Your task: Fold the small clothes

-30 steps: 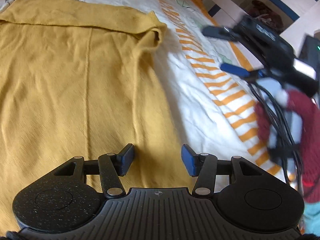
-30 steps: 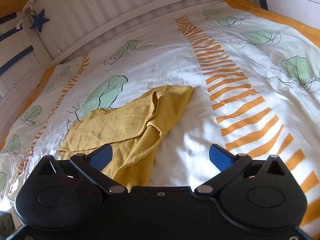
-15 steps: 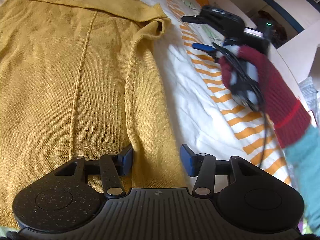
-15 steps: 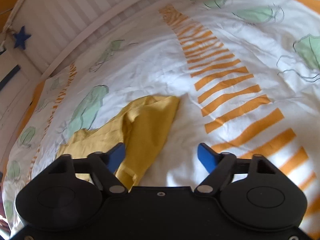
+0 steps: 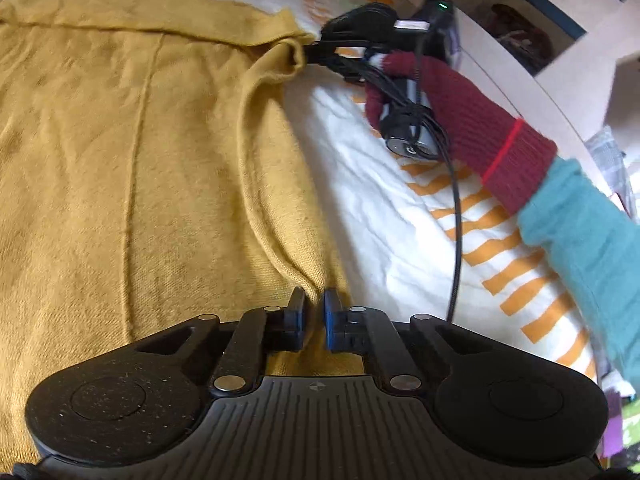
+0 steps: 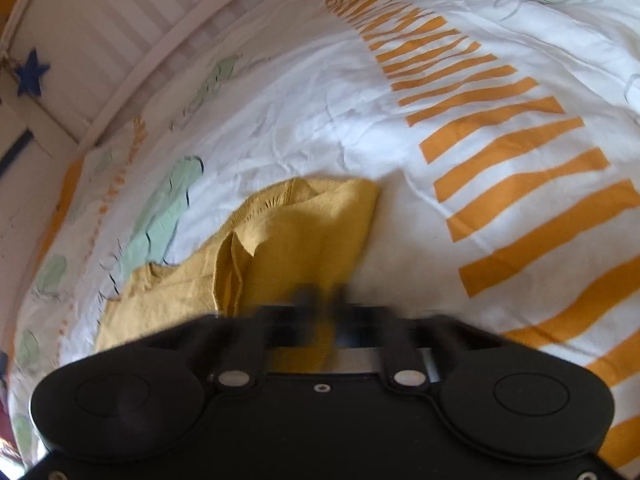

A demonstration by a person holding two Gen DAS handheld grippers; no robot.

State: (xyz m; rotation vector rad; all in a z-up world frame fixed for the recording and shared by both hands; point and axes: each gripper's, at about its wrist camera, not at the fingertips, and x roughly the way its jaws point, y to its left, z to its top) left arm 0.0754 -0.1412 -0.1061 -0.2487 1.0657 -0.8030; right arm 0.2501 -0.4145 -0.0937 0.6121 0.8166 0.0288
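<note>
A mustard-yellow knit garment lies spread on the bed. In the left wrist view my left gripper is at its near right edge, jaws closed down with a ridge of the knit pinched between the blue pads. Farther off, my right gripper is held by a hand in a maroon glove and bites the garment's far right corner. In the right wrist view the right gripper is blurred, its fingers drawn together over the yellow garment, whose sleeve lies folded across it.
The bed cover is white with orange stripes and green leaf prints. A white slatted bed rail with a blue star runs along the far side. A teal sleeve and a black cable cross the right of the left view.
Both grippers went from open to closed on the garment. The right gripper came down and forward to the far corner. The left stayed at the near edge, which now bunches between its pads.
</note>
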